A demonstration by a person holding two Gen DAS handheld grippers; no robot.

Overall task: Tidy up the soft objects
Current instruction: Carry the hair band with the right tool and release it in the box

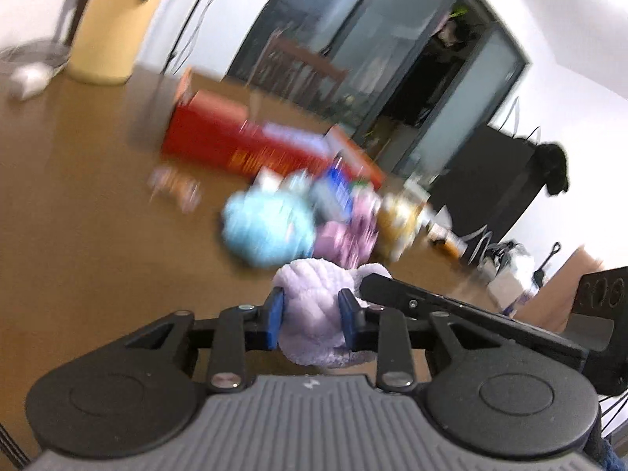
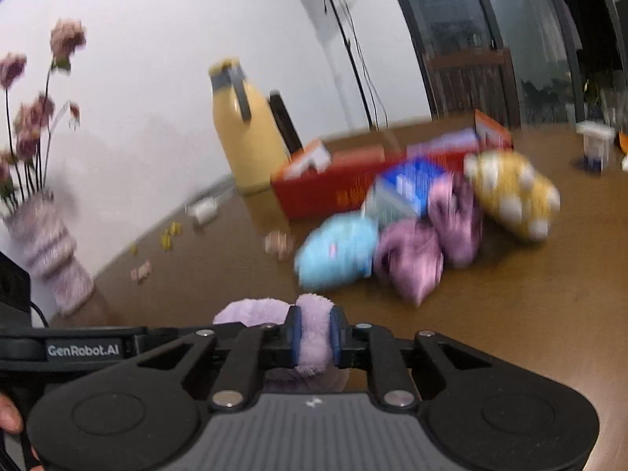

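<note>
A lilac plush (image 1: 310, 314) is gripped by both grippers at once; in the left wrist view the left gripper (image 1: 312, 320) is closed on its bulk, the blue pads (image 1: 274, 316) pressed into the fleece; in the right wrist view the right gripper (image 2: 314, 337) is clamped on a narrower fold of the same plush (image 2: 314, 333), with the rest bulging out at 10 o'clock. The plush is held above the brown bench (image 1: 98, 216), near its front edge. A blurred heap of soft things is seen further back at 1 o'clock: a blue plush (image 2: 337, 251), two pink ones (image 2: 412, 263) and a yellow spotted pillow (image 2: 510, 192), touching one another; a blue-and-white pack (image 2: 408, 188) is lodged on top of them. Behind the heap an open red box (image 2: 333, 192) is set, and at 11 o'clock of it a yellow jug (image 2: 247, 133). A vase of pink flowers (image 2: 51, 251) is placed at the bench's left edge; small scraps (image 2: 168, 235) are scattered between vase and box.
</note>
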